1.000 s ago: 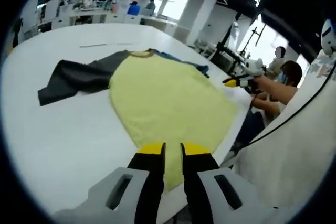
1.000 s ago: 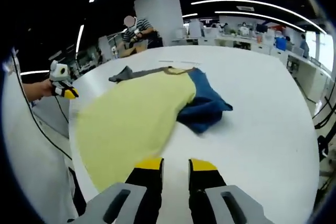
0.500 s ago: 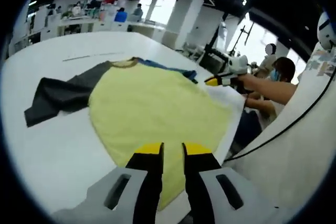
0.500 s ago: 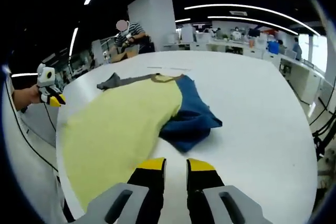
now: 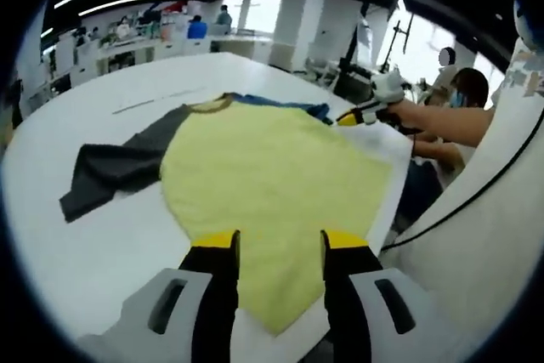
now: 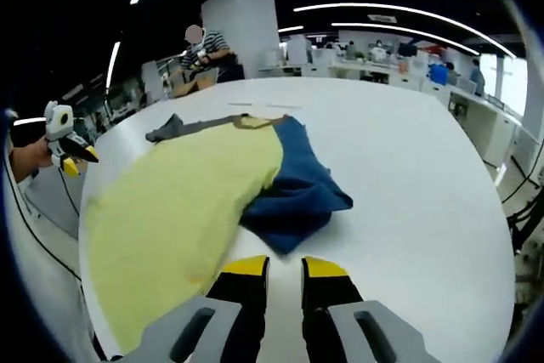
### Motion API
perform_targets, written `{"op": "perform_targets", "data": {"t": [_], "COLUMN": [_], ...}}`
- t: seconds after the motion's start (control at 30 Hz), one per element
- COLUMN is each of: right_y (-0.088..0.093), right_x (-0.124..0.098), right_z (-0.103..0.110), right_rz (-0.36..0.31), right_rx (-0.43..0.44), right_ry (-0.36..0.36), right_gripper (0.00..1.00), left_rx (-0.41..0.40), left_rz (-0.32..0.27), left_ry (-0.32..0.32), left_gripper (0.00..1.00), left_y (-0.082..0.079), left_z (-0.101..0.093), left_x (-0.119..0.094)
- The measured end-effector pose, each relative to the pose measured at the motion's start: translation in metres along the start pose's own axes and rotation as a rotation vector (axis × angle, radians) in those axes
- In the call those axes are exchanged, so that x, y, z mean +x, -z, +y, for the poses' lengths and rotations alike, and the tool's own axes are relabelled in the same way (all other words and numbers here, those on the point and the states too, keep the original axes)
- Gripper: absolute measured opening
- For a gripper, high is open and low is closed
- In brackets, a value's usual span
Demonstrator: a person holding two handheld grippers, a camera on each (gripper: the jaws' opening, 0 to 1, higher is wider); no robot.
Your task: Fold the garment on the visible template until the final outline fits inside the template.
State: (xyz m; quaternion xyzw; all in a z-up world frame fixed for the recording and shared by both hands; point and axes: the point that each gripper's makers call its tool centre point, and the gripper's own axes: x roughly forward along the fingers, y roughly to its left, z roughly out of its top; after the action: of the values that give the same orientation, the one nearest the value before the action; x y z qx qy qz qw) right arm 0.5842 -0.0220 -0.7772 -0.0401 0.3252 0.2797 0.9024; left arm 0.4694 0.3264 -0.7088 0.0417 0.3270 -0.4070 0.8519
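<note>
I have the shirt (image 5: 272, 184) spread flat on the white table (image 5: 93, 235), its yellow body running away from me toward the collar at the far end, so its long axis lies roughly along the line my left gripper (image 5: 279, 244) looks down. The near hem sits right under that gripper, between and just ahead of its jaws, which stand wide apart with nothing in them. From the left gripper view, the grey sleeve (image 5: 110, 178) trails off to the left of the body, flat on the table, and a strip of blue shows past the collar on the far right.

In the right gripper view the blue sleeve (image 6: 293, 197) lies bunched up against the yellow body's right edge, just ahead of my right gripper (image 6: 283, 268) and slightly left of its line. Those jaws stand narrow, a small gap between the yellow tips, empty. My right gripper is the nearer one to that blue heap; I judge the coming move turns on reaching forward and a touch left to catch it.

I can make out no template outline on the table, and no containers
</note>
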Motion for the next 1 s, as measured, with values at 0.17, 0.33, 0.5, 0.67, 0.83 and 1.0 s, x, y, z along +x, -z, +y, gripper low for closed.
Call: {"op": "perform_targets", "data": {"t": [0.17, 0.33, 0.5, 0.67, 0.83, 1.0], "right_y": [0.0, -0.002, -0.004, -0.005, -0.006, -0.008], "right_x": [0.003, 0.007, 0.01, 0.013, 0.014, 0.011], "right_z": [-0.001, 0.0, -0.001, 0.0, 0.001, -0.002], "right_rz": [0.002, -0.007, -0.006, -0.005, -0.002, -0.011], "right_rx": [0.005, 0.021, 0.013, -0.01, -0.034, -0.036], "right_ry": [0.002, -0.01, -0.011, -0.015, -0.019, -0.018], "right_gripper": [0.1, 0.09, 0.08, 0.04, 0.01, 0.0], "left_rx": [-0.012, -0.018, -0.012, -0.004, -0.003, -0.007], "left_rz": [-0.002, -0.006, -0.001, -0.009, -0.007, -0.008], "left_ry": [-0.018, -0.03, -0.023, -0.011, 0.001, -0.001], "left_gripper": [0.46, 0.48, 0.49, 0.49, 0.49, 0.49], "left_y": [0.001, 0.002, 0.002, 0.0, 0.001, 0.001], "left_z": [0.002, 0.003, 0.0, -0.003, -0.006, -0.005], "left_x": [-0.002, -0.004, -0.002, -0.002, -0.001, 0.0]}}
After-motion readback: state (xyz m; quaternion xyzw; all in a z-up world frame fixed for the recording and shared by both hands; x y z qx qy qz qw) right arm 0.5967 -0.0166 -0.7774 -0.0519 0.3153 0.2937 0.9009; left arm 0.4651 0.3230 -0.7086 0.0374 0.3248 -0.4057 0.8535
